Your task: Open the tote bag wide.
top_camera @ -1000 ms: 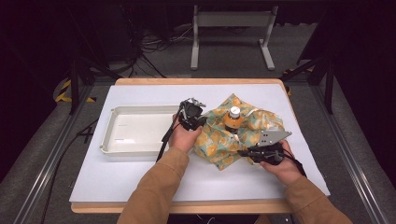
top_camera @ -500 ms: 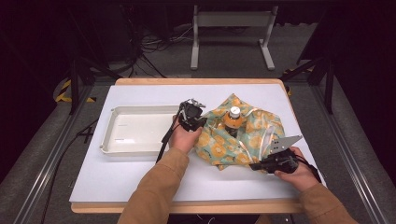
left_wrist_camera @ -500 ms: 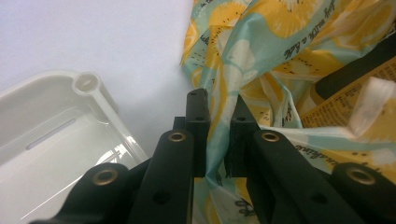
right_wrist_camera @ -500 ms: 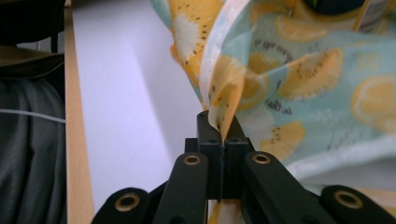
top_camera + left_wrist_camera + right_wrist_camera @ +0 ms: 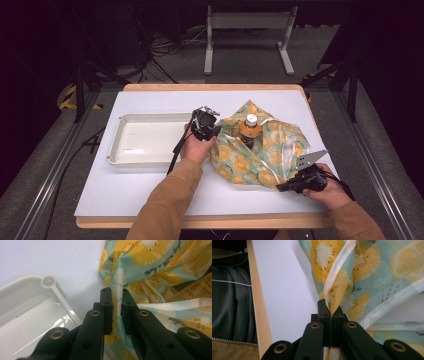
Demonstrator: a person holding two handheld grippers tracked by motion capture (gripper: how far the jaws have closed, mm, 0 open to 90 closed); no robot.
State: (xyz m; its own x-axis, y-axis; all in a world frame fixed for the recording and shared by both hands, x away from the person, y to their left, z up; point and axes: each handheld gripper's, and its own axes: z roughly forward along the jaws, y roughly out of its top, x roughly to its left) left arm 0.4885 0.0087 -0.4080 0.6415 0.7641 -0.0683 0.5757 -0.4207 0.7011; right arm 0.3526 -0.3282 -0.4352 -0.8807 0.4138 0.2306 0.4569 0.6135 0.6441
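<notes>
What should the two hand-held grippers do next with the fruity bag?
Probably pull the right hand-held gripper a little further out, away from the left hand-held gripper. Both are shut on edges of the bag, and the bottle stands inside it, so spreading the fabric should open the mouth wider.

I see a wooden surface [image 5: 200, 222] with a white sheet [image 5: 150, 192] spread over nearly all of it, leaving the wood bare along the near and far edges. On the sheet's left half sits a white tray [image 5: 145, 140], long side running left to right. Just to its right lies a bag [image 5: 260, 155] printed with citrus slices, crumpled and spread open toward the right edge. A bottle [image 5: 249, 131] stands upright in the bag's folds. The sheet's near left corner is bare.
</notes>
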